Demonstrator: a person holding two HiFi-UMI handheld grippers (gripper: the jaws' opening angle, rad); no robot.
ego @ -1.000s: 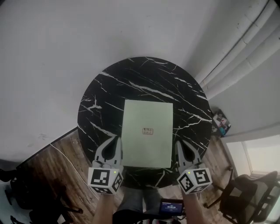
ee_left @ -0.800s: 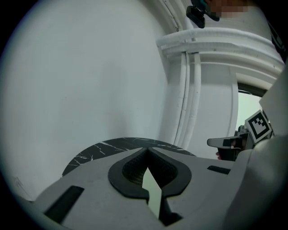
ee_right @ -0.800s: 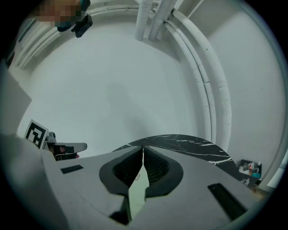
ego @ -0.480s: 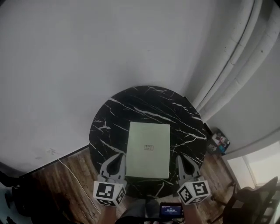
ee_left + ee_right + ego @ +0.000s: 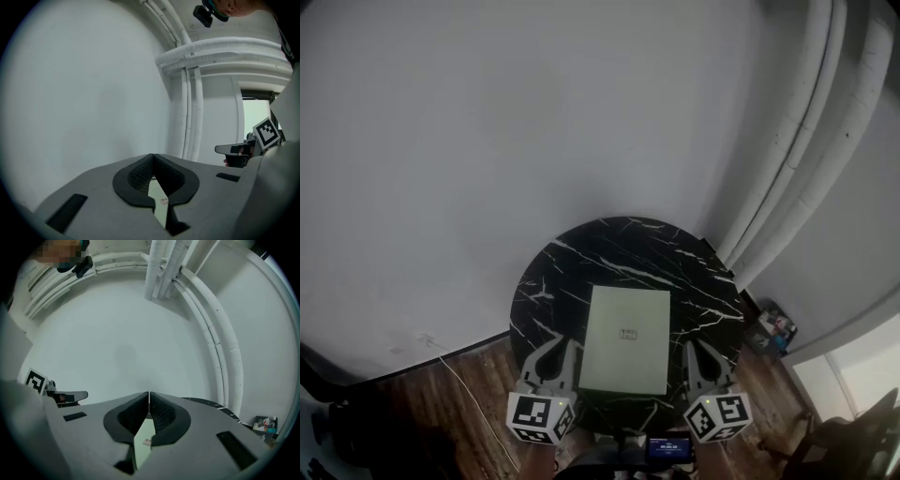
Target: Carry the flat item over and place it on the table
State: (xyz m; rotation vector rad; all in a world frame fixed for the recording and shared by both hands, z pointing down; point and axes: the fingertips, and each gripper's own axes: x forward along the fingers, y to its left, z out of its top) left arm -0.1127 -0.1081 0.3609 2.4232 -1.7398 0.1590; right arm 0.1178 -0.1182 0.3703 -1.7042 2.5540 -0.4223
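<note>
The flat item [image 5: 626, 337], a pale green rectangular board with a small label at its middle, lies flat on the round black marble table [image 5: 581, 272]. My left gripper [image 5: 565, 345] is at the table's near edge, just left of the board's near corner, shut with nothing in it. My right gripper [image 5: 695, 346] is to the right of the board, also shut and empty. In the left gripper view the closed jaws [image 5: 153, 155] show a sliver of the board [image 5: 159, 201] below them. The right gripper view shows the same: shut jaws [image 5: 148, 393] over the board [image 5: 143, 437].
A white wall rises behind the table, with white pipes [image 5: 806, 141] running up at the right. Wooden floor surrounds the table, with a thin cable [image 5: 455, 366] at the left and small clutter [image 5: 773, 328] at the right. A small screen [image 5: 667, 447] sits near my body.
The head view has tilted up and drawn back, so the table looks smaller and lower in the frame. Both grippers stay shut beside the board, which has not moved on the table.
</note>
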